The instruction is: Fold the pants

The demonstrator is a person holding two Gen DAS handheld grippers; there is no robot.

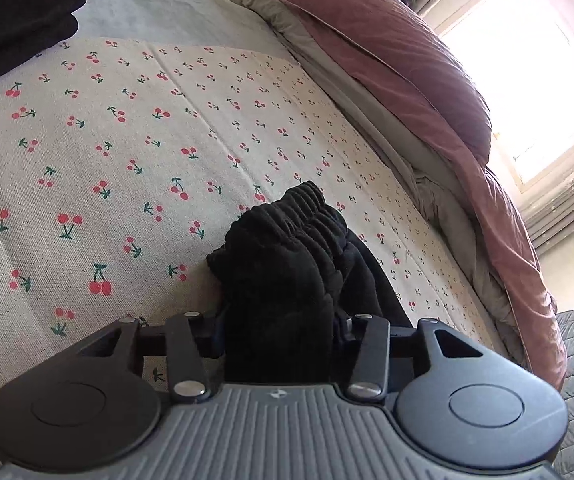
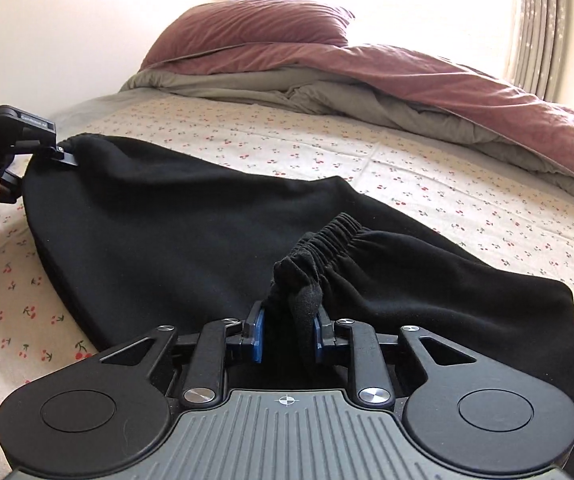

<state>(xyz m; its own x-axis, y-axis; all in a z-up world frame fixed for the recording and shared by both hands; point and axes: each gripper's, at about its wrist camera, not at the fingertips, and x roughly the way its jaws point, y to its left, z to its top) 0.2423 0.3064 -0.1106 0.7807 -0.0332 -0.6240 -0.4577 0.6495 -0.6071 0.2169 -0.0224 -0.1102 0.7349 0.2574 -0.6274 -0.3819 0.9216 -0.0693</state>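
Pants (image 2: 191, 232) lie spread across the cherry-print sheet (image 2: 427, 168), filling mid-frame. Right gripper (image 2: 287, 332) clamps a gathered elastic cuff; left gripper (image 2: 65, 158), upper left, pinches the other end (likely so both ends lift together for folding).

A cherry-print sheet (image 2: 407, 168) covers the bed, with a mauve pillow (image 2: 247, 24) and rumpled mauve-grey duvet (image 2: 427, 92) near the curtained window (image 1: 527, 80).
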